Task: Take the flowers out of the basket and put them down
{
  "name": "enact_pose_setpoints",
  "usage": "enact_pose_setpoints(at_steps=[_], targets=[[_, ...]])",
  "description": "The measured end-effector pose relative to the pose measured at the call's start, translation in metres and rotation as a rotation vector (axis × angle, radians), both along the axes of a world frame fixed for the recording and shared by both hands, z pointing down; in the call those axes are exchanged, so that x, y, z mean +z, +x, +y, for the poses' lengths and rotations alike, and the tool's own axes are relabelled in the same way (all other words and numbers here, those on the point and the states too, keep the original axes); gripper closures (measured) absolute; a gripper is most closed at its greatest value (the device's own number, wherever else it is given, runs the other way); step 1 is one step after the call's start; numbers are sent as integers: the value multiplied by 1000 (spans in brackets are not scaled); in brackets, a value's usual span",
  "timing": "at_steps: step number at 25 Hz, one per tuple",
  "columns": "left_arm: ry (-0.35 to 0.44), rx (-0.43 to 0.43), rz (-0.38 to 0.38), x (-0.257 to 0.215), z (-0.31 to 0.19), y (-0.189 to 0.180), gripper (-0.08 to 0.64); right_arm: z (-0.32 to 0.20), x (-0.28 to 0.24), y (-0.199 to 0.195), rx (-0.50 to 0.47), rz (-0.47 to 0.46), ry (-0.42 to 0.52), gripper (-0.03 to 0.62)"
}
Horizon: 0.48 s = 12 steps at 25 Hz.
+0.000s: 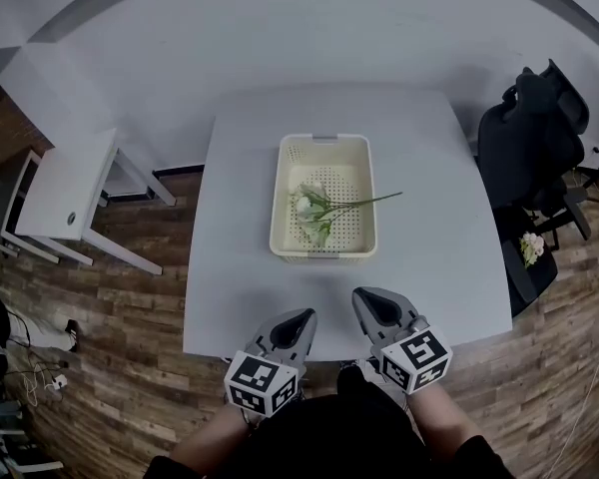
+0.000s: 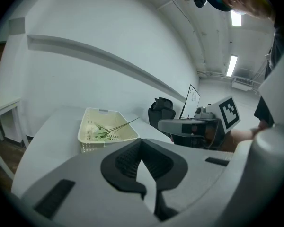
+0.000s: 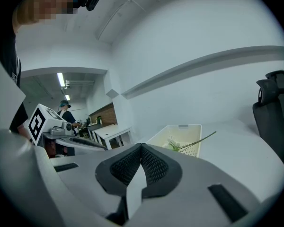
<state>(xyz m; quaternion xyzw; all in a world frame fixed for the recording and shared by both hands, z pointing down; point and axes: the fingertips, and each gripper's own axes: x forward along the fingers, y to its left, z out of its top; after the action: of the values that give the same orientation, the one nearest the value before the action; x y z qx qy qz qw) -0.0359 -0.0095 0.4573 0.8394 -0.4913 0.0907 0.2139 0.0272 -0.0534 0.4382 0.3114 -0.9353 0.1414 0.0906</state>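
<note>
Your right gripper point(image 1: 371, 302) hovers over the near edge of the table point(image 1: 434, 228) with its jaws pressed together and nothing between them. Your left gripper point(image 1: 298, 319), just beside it, is closed and empty in the same way. Neither touches anything.

The flowers point(image 1: 314, 208) lie inside the cream perforated basket point(image 1: 325, 140), which sits in the middle of the table, a little toward the far edge. The white blooms and leaves rest on the basket floor. One long green stem point(image 1: 379, 200) slants up and pokes out over the right rim.

Nothing has been lifted yet, so the step in hand is probably the reach. Spread the right jaws before you come down, not inside the basket, where the walls leave little room. Aim for the stems just past the blooms, where they bunch, and come in from above. The basket looks light, so you may want the left gripper steadying its left wall. Lift straight up so the leaves clear the rim, since they could catch in the holes.

The table around the basket is bare, giving room near the right edge. A black office chair point(image 1: 534, 138) stands off that edge and a small white side table point(image 1: 75, 183) off the left; both are well apart from your path
</note>
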Motion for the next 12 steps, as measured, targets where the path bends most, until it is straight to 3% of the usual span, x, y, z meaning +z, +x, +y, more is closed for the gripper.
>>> enact_pose_setpoints(at_steps=[12], targets=[[-21,-91,-4,10,-54,3,554,-58,17,-3,-109,48,-9,571]])
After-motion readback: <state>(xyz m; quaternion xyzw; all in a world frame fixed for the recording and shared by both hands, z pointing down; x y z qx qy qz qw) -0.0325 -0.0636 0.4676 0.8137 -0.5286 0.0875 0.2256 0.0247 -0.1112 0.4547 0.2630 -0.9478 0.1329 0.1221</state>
